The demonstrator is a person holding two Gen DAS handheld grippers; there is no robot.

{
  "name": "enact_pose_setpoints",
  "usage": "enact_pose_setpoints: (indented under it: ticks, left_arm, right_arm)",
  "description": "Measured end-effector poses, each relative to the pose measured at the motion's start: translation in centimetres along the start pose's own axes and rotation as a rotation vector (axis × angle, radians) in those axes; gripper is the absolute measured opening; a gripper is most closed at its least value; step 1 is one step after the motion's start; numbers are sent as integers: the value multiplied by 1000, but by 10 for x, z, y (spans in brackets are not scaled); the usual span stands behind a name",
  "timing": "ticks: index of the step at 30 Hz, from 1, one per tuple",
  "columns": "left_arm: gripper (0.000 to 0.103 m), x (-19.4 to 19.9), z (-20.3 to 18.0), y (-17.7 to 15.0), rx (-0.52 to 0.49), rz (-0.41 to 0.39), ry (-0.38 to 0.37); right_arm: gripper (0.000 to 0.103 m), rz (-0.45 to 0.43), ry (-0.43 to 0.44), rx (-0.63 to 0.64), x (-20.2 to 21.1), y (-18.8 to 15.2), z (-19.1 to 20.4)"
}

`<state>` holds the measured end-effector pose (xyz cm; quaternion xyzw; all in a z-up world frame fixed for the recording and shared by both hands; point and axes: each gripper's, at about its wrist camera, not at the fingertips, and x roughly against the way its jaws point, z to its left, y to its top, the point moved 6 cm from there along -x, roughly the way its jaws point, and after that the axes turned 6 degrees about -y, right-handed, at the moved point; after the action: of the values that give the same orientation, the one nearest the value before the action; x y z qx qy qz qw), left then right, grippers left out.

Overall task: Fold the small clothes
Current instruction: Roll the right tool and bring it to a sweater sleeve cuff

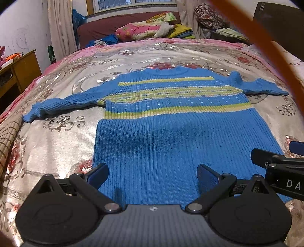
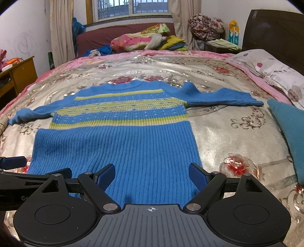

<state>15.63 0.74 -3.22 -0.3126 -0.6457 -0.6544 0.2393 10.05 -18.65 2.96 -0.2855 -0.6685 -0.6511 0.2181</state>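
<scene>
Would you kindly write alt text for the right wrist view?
A blue knit sweater with yellow-green stripes lies flat, sleeves spread, on a floral bedspread. The right tongs are open over its hem, with the left tongs at the left edge. A teal cloth lies at right.

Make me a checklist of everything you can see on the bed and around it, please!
Surface: bedspread, shiny and flowered.
Job's things: blue sweater lies flat, sleeves spread, unfolded.
Clutter: teal cloth at the right; pillow.
Grippers: left gripper and right gripper open over the hem.
Cables: orange cord close to the left camera.
Surroundings: window, curtains, wooden cabinet, piled bedding.
</scene>
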Motion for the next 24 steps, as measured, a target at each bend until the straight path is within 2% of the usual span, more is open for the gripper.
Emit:
enact_pose_setpoints:
  ticks: [24]
  left_arm:
    - [103, -30, 5, 11, 18, 36, 7]
  right_arm:
    - [86, 26, 7, 15, -30, 11, 8]
